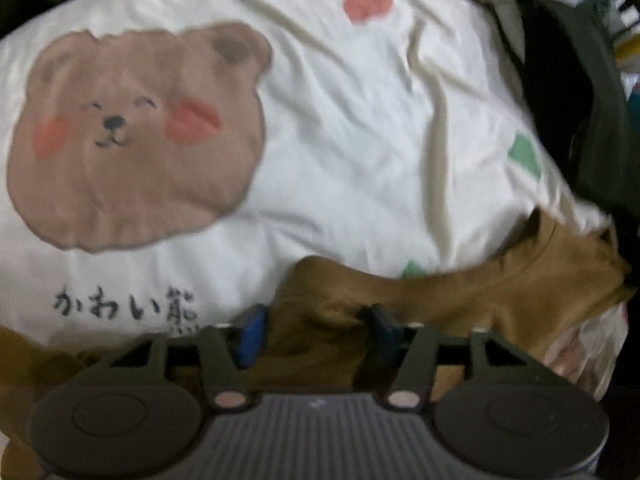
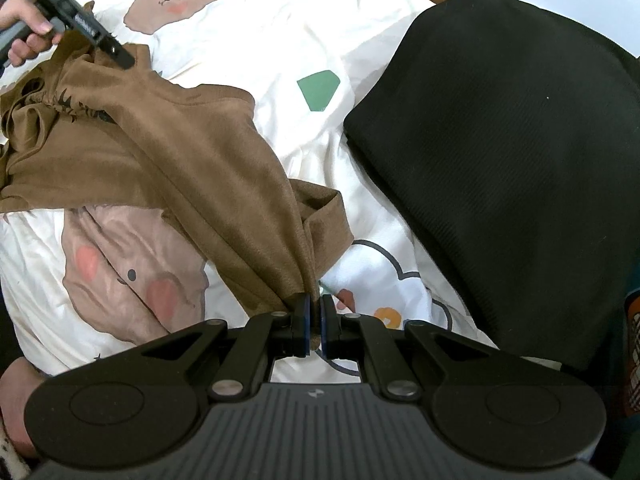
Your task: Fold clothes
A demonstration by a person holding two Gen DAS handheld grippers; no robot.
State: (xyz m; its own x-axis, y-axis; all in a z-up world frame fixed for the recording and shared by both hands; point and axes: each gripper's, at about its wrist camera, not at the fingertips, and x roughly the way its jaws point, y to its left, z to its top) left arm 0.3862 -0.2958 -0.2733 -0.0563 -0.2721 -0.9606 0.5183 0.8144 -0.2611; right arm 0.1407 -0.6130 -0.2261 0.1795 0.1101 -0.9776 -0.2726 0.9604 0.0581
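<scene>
One brown garment (image 2: 168,148) lies stretched across a white bear-print bedsheet (image 2: 280,40), beside one folded black garment (image 2: 500,160). The right gripper (image 2: 315,320) has its jaws pinching a bunched corner of the brown cloth. The left gripper (image 1: 316,328) meets the cloth's far end with jaws spread in its blurred view, seemingly around a fold.

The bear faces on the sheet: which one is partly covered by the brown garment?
The large bear face nearest the right gripper; the brown garment overlaps its top.
</scene>
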